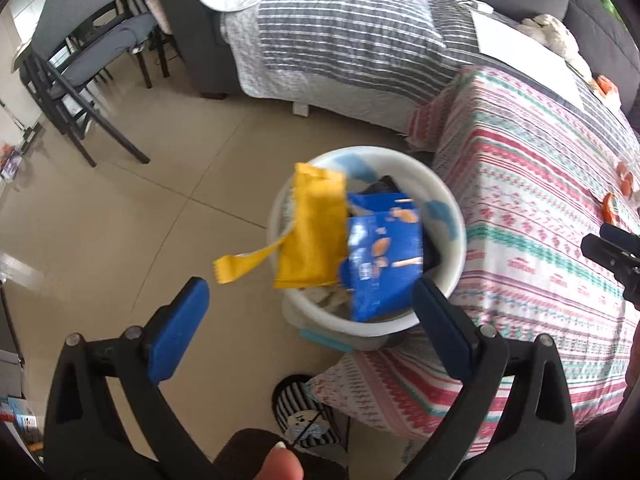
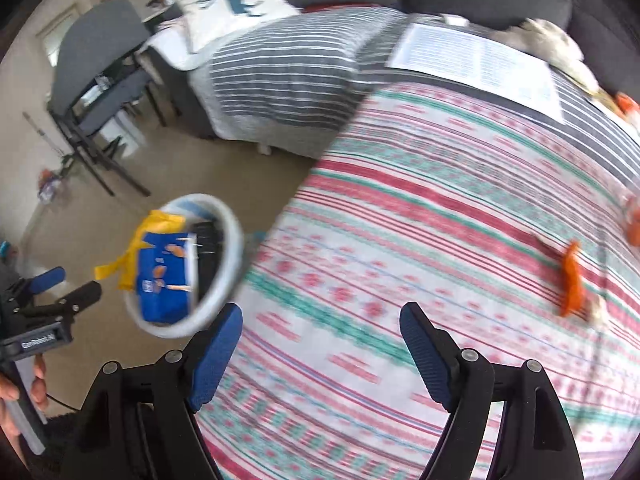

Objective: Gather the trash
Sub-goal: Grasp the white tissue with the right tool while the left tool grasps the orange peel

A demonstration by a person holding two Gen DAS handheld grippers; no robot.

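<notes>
- Left wrist view: my left gripper (image 1: 310, 312) has its blue-padded fingers (image 1: 180, 332) spread wide with nothing between them and nothing touching the pads.
- Ahead of those fingers a yellow wrapper (image 1: 316, 228) sits over the rim of the white bin (image 1: 452, 248), blurred, with a torn strip trailing off to its left; I cannot tell whether it rests on the rim or is in the air.
- A blue snack bag (image 1: 380, 256) stands inside the bin just beside the wrapper, leaning on the near wall.
- The bin is on the tiled floor (image 1: 140, 216), right against the patterned bedspread (image 1: 540, 200).
- Right wrist view: my right gripper (image 2: 322, 344) is also wide open and empty, its fingers (image 2: 216, 356) hovering above the bedspread (image 2: 400, 240).
- An orange scrap (image 2: 570, 280) lies on the cover ahead and to the right, well apart from the fingertips.
- The bin (image 2: 236, 248) shows at left with the blue bag (image 2: 164, 272) and yellow wrapper (image 2: 160, 220) at its mouth; my left gripper (image 2: 66, 286) is just beside it.
</notes>
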